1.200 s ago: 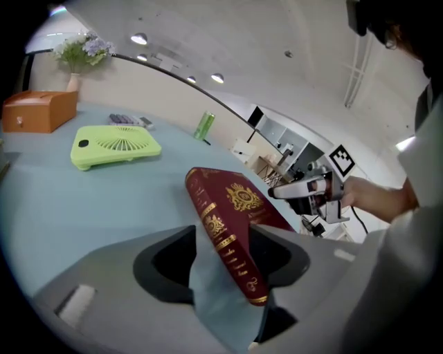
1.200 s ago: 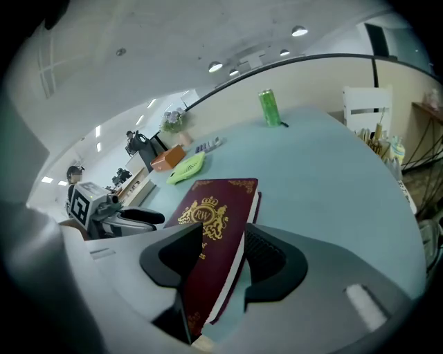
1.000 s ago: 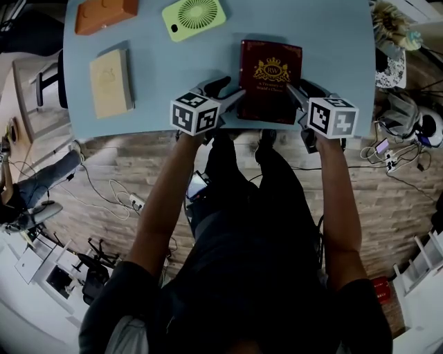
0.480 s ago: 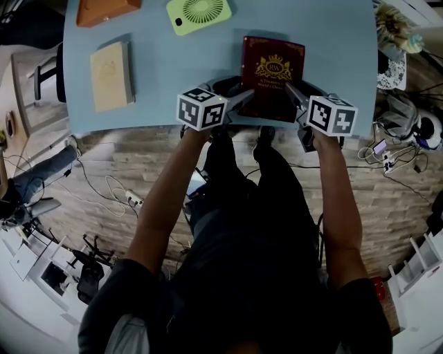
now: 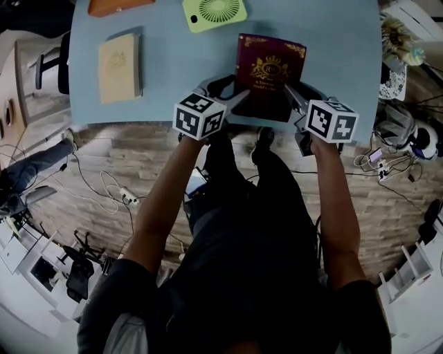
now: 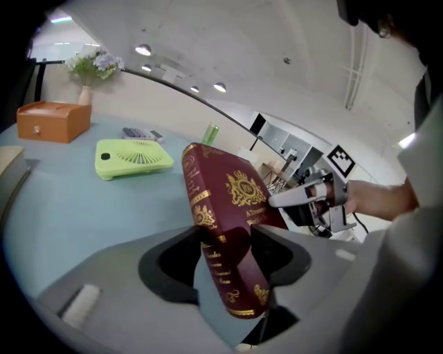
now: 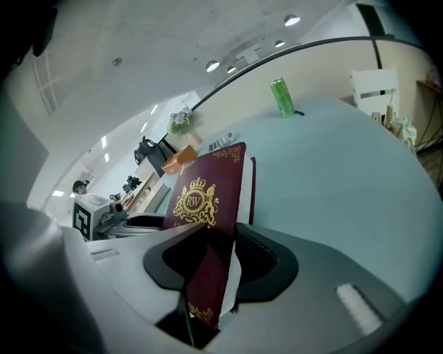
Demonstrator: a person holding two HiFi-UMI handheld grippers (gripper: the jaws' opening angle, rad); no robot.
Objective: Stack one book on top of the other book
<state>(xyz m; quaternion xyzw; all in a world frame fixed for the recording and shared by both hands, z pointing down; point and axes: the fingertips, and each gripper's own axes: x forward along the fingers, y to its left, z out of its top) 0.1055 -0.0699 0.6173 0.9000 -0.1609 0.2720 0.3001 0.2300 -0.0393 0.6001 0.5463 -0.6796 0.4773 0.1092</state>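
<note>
We are in the pick-up step. The maroon book (image 5: pixel 268 72) sits by the near edge of the tabletop (image 5: pixel 173 76), at 12 o'clock from the operator, with its near end raised. The left tongs (image 5: pixel 237 97) pinch its spine side. The right tongs (image 5: pixel 291 94) have just been closing, with the book between the jaws, and they press on the cover and page block at the opposite side. The tan book (image 5: pixel 119 67) lies flat at 9 o'clock from the maroon one, well apart. In our judgement, the next move calls for lifting the maroon book clear, carrying it toward 9 o'clock with both grips matched, and lowering it square onto the tan cover. We cannot tell whether the far edge touches the tabletop. The tongs cover the book's near corners, and the orange box (image 5: pixel 118 5) at 10 o'clock is cut off.
</note>
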